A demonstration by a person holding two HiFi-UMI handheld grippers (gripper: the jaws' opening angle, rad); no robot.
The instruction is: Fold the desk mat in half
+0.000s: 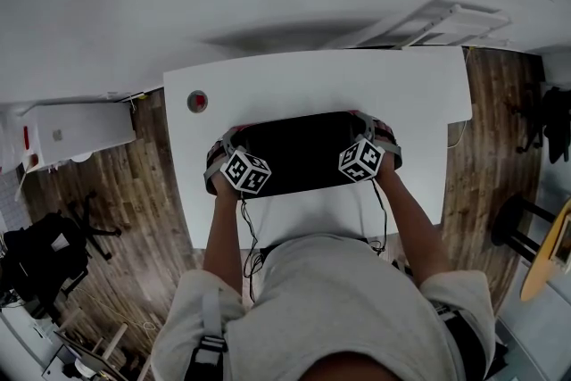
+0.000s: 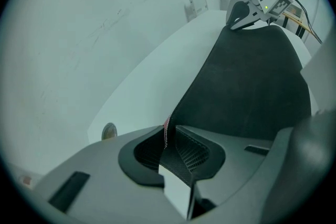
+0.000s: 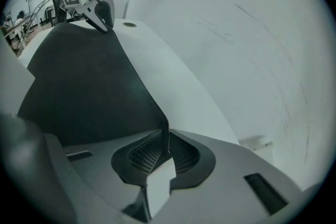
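The left claw (image 2: 167, 136) and right claw (image 3: 168, 136) each seemingly pinch a desk mat (image 1: 303, 156) edge; open table (image 1: 312, 80) beyond.

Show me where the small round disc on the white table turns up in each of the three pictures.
Head view: small round disc near the far left corner of the white table, beyond the desk mat.
Left gripper view: disc at lower left, on the table left of the mat.
Right gripper view: disc at upper left, just past the mat's far corner.
Shared landmark: the black desk mat.
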